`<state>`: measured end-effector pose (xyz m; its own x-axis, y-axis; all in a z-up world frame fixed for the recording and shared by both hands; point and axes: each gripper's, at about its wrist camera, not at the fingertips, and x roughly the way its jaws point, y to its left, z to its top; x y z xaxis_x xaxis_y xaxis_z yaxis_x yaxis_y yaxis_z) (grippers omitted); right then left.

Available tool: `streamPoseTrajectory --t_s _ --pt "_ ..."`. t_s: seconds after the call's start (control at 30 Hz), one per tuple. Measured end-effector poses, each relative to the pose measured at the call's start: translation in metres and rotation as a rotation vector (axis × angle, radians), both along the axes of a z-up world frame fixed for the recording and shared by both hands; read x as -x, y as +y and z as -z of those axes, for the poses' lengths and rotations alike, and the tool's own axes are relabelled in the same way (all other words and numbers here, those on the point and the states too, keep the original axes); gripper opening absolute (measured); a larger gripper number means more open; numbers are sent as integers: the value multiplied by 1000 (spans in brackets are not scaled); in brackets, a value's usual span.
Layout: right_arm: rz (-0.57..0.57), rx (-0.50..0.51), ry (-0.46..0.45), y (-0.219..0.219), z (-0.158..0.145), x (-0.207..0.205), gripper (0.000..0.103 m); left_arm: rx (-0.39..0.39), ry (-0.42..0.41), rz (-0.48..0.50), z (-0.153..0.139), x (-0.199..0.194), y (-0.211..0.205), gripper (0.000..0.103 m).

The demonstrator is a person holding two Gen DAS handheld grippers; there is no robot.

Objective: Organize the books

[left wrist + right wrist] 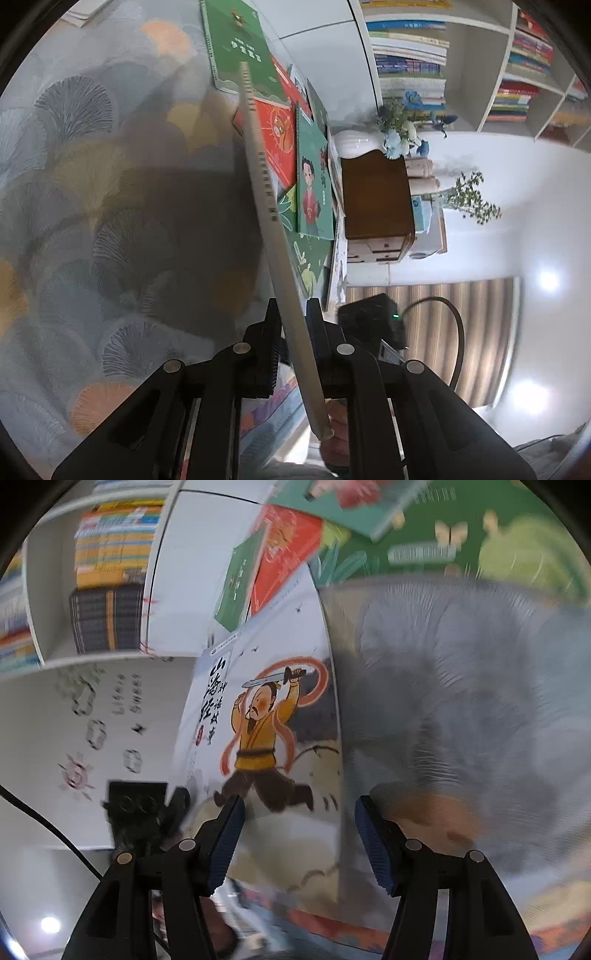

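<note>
The left gripper is clenched on a thin white book, held edge-on with its spine running away from the camera above the patterned cloth. The right gripper is released, its jaws standing wide apart with nothing pressed between them. Just ahead of it, the same book shows its cover: a running figure in yellow raising a sword.

Beyond the held book, several books lie overlapping on the cloth near its far edge: a red book, a green book with a child figure, and a green book at the farthest point. Past the cloth's edge stands a brown wooden box, then white shelves stacked with books.
</note>
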<state>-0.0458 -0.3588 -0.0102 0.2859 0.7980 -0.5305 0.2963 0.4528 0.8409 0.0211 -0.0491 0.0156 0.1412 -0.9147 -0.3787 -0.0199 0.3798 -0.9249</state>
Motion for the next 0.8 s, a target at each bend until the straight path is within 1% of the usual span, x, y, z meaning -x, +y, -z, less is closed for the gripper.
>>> streamPoseTrajectory --t_s 0.03,0.07,0.1,0.13,0.17,0.2,0.27,0.3,0.33,0.37,0.5,0.63,0.67,0.8 --pt "5 -26 4 1 3 -1 60 -1 0 0 0 0 0 10" --pt "11 -54 1 3 5 -4 57 -8 -2 1 -1 0 0 10" --pt "12 -65 -5 5 5 -5 51 -60 -30 6 -6 0 -2 10" --pt "4 -54 -12 8 3 -6 42 -132 -67 14 -13 0 -4 10" --pt "-4 -42 -21 9 1 -7 36 -202 -101 24 -19 0 -5 10" --pt "-22 -22 -39 10 -4 -7 31 -315 -163 42 -30 1 -11 10" --pt "-48 30 -76 12 -15 -8 28 -474 -267 81 -50 5 -25 10" --pt "-81 95 -115 17 -27 -11 27 -525 -314 97 -61 8 -32 10" --pt "-106 147 -146 22 -34 -14 27 -560 -352 103 -71 10 -37 10" --pt "-139 211 -192 27 -49 -16 27 -584 -377 102 -78 12 -40 10" --pt "-215 331 -292 39 -83 -26 27 -615 -408 82 -95 8 -38 10" --pt "-279 373 -354 53 -102 -38 27 -659 -431 48 -111 4 -30 10" --pt "-286 376 -361 55 -103 -40 27 -670 -436 42 -111 4 -28 11" --pt "-324 395 -411 73 -114 -51 26 -738 -484 7 -130 4 -23 10"
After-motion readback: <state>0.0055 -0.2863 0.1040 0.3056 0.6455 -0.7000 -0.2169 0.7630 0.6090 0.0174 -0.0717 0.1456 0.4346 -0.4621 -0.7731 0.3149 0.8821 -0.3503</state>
